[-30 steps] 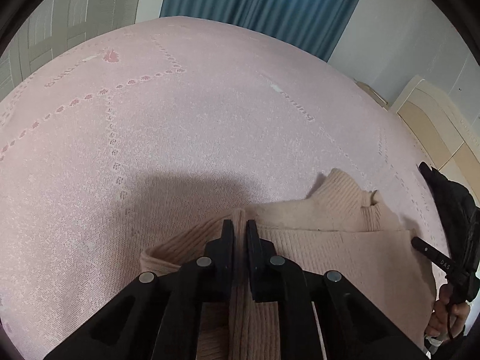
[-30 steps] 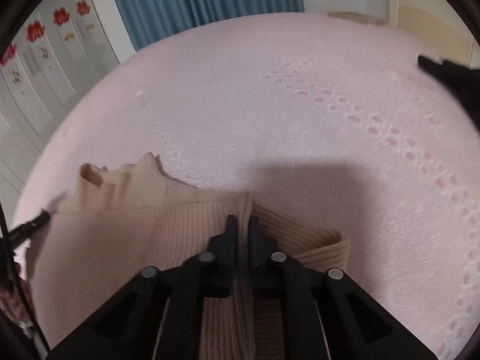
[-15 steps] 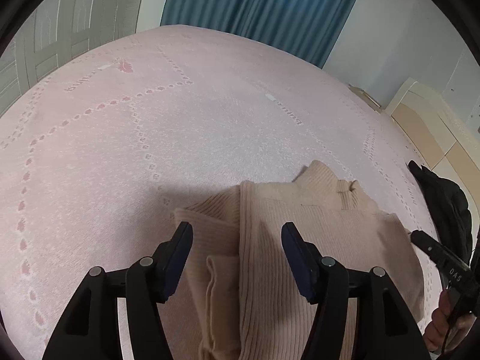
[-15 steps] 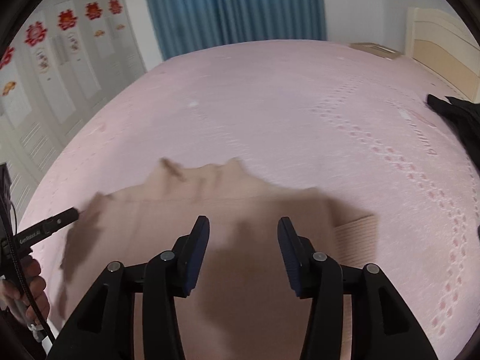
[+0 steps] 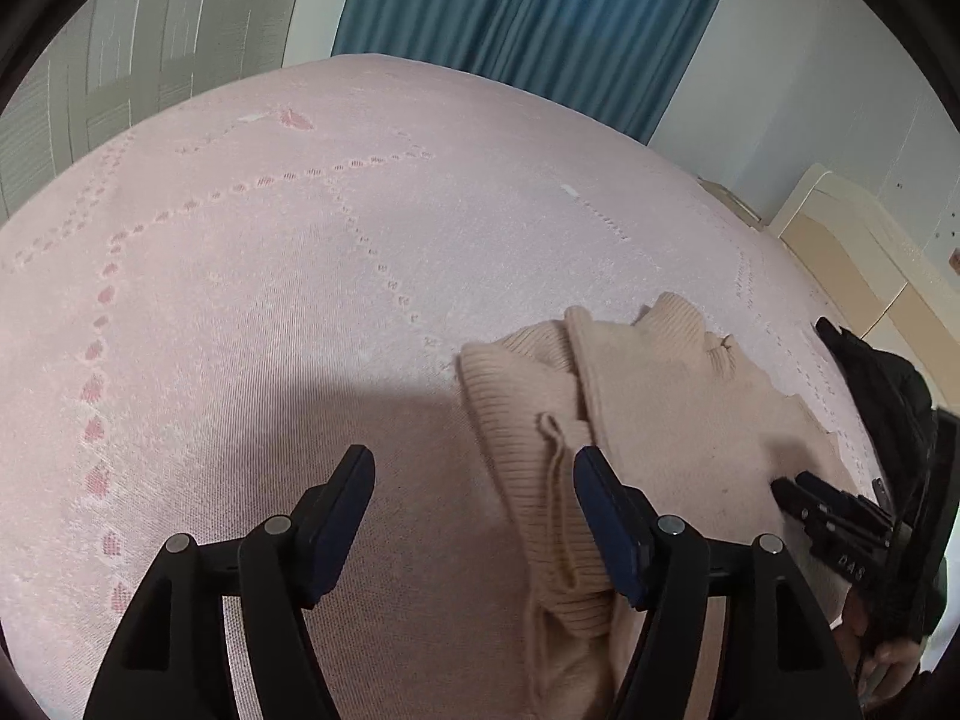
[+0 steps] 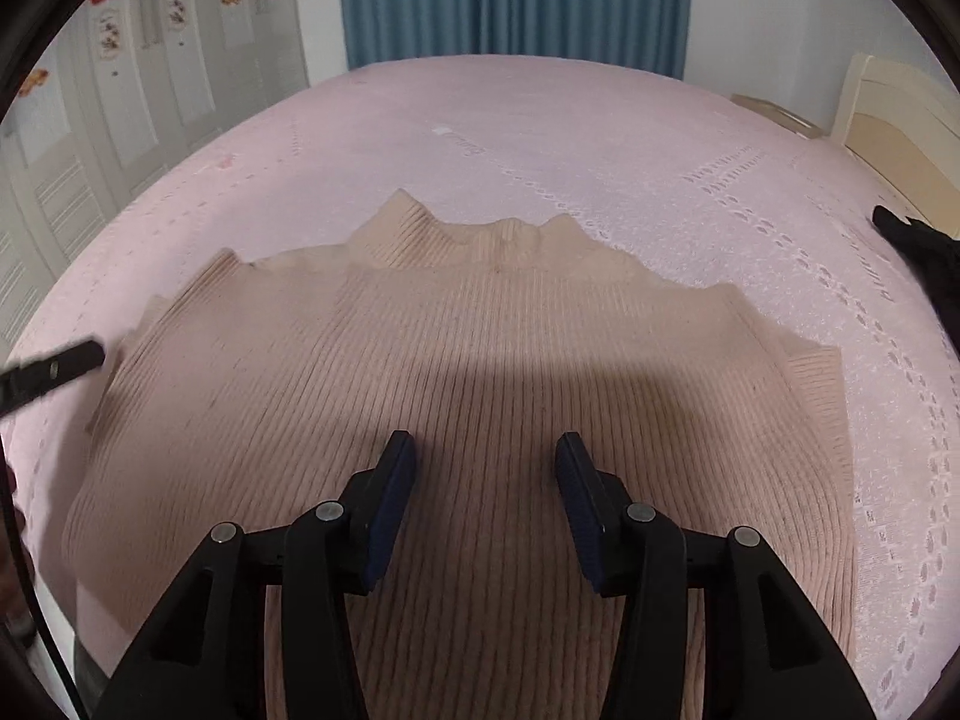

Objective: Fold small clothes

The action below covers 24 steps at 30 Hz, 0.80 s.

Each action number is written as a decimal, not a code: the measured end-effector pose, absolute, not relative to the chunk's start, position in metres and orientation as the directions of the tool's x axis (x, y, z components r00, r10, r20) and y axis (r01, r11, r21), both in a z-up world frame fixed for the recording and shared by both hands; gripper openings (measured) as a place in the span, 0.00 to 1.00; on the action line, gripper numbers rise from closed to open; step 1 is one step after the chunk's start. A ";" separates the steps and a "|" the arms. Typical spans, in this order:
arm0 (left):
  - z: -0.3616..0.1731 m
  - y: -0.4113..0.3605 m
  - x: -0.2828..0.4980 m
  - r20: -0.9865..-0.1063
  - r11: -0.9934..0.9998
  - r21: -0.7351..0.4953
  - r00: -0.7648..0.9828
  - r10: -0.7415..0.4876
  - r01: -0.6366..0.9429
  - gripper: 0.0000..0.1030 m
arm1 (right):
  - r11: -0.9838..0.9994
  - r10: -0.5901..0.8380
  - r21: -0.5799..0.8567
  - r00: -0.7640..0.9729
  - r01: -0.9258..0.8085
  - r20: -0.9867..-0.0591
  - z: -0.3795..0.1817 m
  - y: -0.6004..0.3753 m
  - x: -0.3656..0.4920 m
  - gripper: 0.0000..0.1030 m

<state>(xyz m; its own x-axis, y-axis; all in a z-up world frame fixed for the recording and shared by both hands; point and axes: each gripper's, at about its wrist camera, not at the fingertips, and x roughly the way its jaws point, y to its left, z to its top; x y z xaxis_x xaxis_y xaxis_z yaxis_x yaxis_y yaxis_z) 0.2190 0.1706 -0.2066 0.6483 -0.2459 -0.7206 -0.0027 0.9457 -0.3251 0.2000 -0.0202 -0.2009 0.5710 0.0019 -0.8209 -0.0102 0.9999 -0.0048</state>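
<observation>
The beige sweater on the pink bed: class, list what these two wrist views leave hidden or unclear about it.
- Hem of the sweater: right wrist view, covered by the right gripper and cut off at the bottom edge.
- Its near end: left wrist view, cut off at the bottom edge behind the left gripper, whose jaws are opening.
- Underside of the folded-over sleeve: left wrist view, hidden by the knit itself.

Pink bedspread [image 6: 600, 138] over bed; blue curtains [image 6: 516, 0] behind, white wardrobe doors [image 6: 120, 90] with red decorations, cream headboard [image 6: 900, 120].
</observation>
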 end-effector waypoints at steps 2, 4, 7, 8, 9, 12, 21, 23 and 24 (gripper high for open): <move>-0.216 0.178 0.221 -0.712 0.932 -0.363 0.644 -0.280 0.004 0.65 | 1.000 -0.003 0.001 0.553 0.008 -0.833 -0.201 -0.023 0.212 0.48; -0.223 0.185 0.223 -0.703 0.917 -0.399 0.638 -0.314 0.012 0.65 | 1.000 -0.012 -0.002 0.532 0.020 -0.847 -0.203 -0.022 0.227 0.48; -0.227 0.193 0.225 -0.679 0.890 -0.456 0.634 -0.371 0.032 0.68 | 0.999 -0.025 -0.002 0.498 0.046 -0.867 -0.208 -0.022 0.249 0.49; -0.228 0.194 0.227 -0.674 0.883 -0.468 0.630 -0.385 0.038 0.69 | 0.998 -0.026 0.002 0.487 0.057 -0.873 -0.211 -0.024 0.257 0.49; -0.230 0.194 0.228 -0.675 0.879 -0.475 0.625 -0.393 0.040 0.70 | 0.998 -0.027 0.007 0.475 0.069 -0.880 -0.214 -0.025 0.267 0.49; -0.232 0.190 0.231 -0.671 0.881 -0.469 0.623 -0.401 0.060 0.75 | 0.996 -0.039 0.002 0.452 0.090 -0.891 -0.223 -0.026 0.286 0.52; -0.234 0.193 0.229 -0.643 0.856 -0.513 0.629 -0.437 0.071 0.75 | 0.993 -0.084 -0.040 0.448 0.107 -0.890 -0.226 -0.026 0.305 0.58; -0.235 0.194 0.227 -0.638 0.852 -0.519 0.631 -0.442 0.072 0.75 | 0.995 -0.081 -0.047 0.442 0.087 -0.893 -0.223 -0.024 0.300 0.57; -0.234 0.194 0.226 -0.635 0.850 -0.522 0.632 -0.444 0.074 0.75 | 0.996 -0.079 -0.049 0.436 0.078 -0.896 -0.222 -0.023 0.296 0.57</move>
<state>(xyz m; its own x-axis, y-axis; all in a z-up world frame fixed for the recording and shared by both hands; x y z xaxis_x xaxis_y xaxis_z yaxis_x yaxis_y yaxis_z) 0.2264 0.1945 -0.2345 0.6324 -0.4444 -0.6345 0.0737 0.8499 -0.5218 0.2960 -0.0235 -0.2215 0.4362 -0.0786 -0.8964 0.0784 0.9957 -0.0491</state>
